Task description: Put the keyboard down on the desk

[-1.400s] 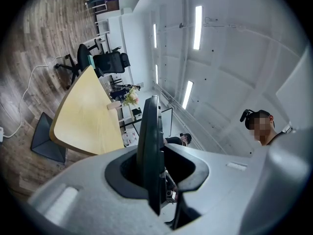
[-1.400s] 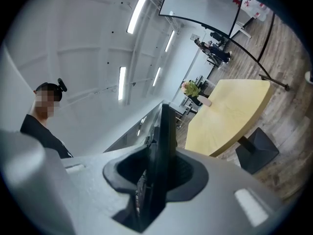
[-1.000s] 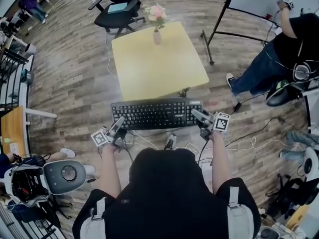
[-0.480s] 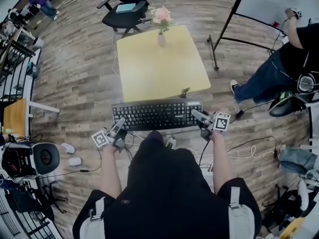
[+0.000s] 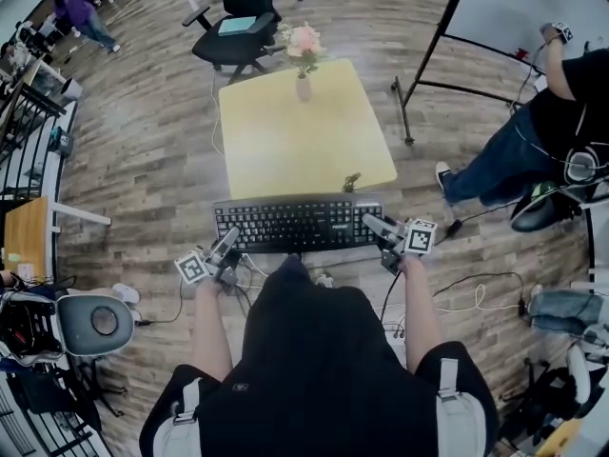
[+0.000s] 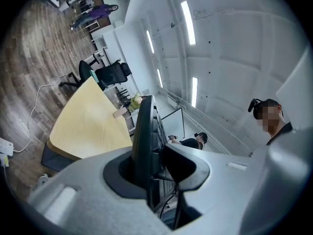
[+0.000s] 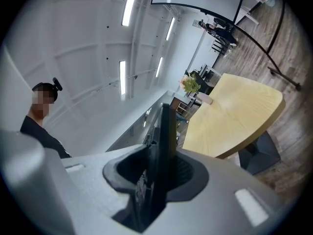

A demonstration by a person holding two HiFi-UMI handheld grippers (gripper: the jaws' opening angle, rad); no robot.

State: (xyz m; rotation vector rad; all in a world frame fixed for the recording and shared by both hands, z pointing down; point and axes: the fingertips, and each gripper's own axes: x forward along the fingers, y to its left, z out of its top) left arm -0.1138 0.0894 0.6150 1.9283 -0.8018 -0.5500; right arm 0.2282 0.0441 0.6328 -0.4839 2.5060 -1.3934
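left claw (image 5: 228,240): jaws partway closed, clamped on one end of the keyboard (image 5: 300,224)
right claw (image 5: 373,224): same, pinching the other end
keyboard: in the air between both claws
worktop (image 5: 295,131): just ahead of the claws
step: carrying, I reckon
next: forward, lower it flat, release

The right gripper (image 7: 159,176) has its jaws clamped on the black keyboard (image 7: 165,131) — seen edge-on, rising between them. Beyond, rightward, lies the yellow desk (image 7: 237,116), bearing a vase of flowers (image 7: 190,86).
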